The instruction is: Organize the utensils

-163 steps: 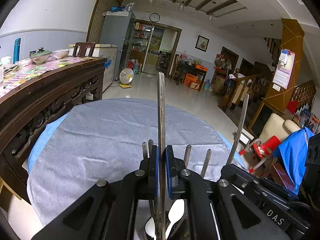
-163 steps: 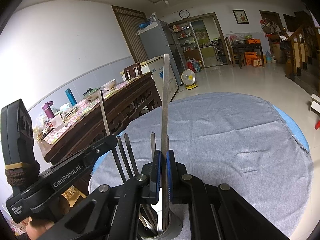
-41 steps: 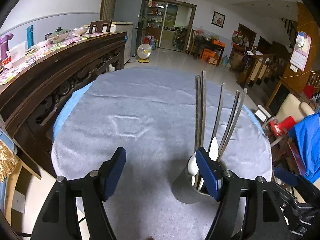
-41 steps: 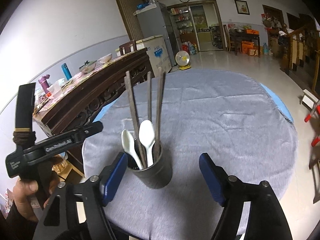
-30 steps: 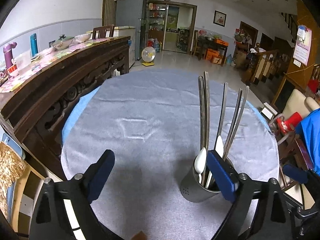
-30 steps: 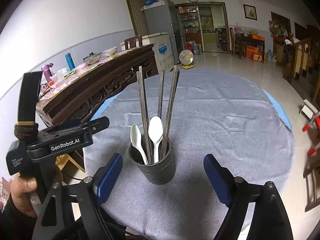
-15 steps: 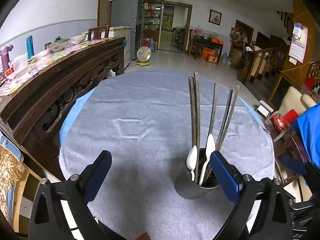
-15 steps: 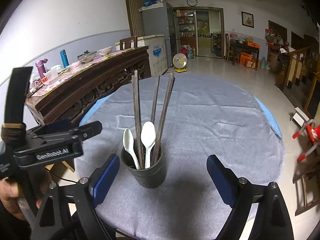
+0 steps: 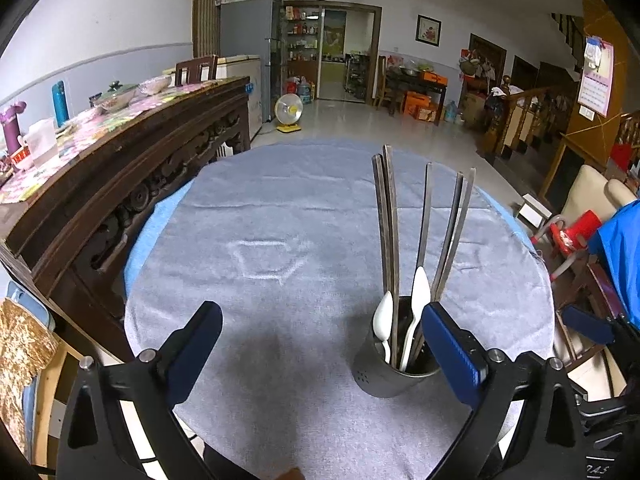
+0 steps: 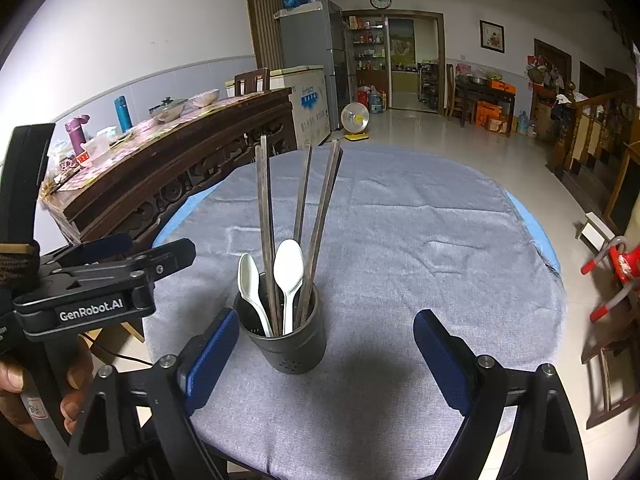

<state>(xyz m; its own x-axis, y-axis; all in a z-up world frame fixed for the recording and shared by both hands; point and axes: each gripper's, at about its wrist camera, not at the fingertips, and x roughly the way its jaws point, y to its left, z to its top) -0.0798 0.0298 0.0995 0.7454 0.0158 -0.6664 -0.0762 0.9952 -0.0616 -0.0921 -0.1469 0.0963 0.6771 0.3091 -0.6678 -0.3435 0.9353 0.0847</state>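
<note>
right wrist view: right claw (image 10: 324, 354) gapes wide, empty, behind utensil holder (image 10: 290, 336).

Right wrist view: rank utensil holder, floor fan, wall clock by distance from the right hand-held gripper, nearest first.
1. Utensil holder: on the table, just ahead of the right hand-held gripper, left of centre.
2. Floor fan: on the floor beyond the table's far edge.
3. Wall clock: high on the far wall, above the doorway.

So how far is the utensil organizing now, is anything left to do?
It looks finished. The dark wooden chopsticks and two white plastic spoons all stand in the dark grey cylindrical holder on the grey tablecloth. Nothing is in hand: the left gripper and right gripper both have open, empty jaws. No loose utensils show on the cloth.
</note>
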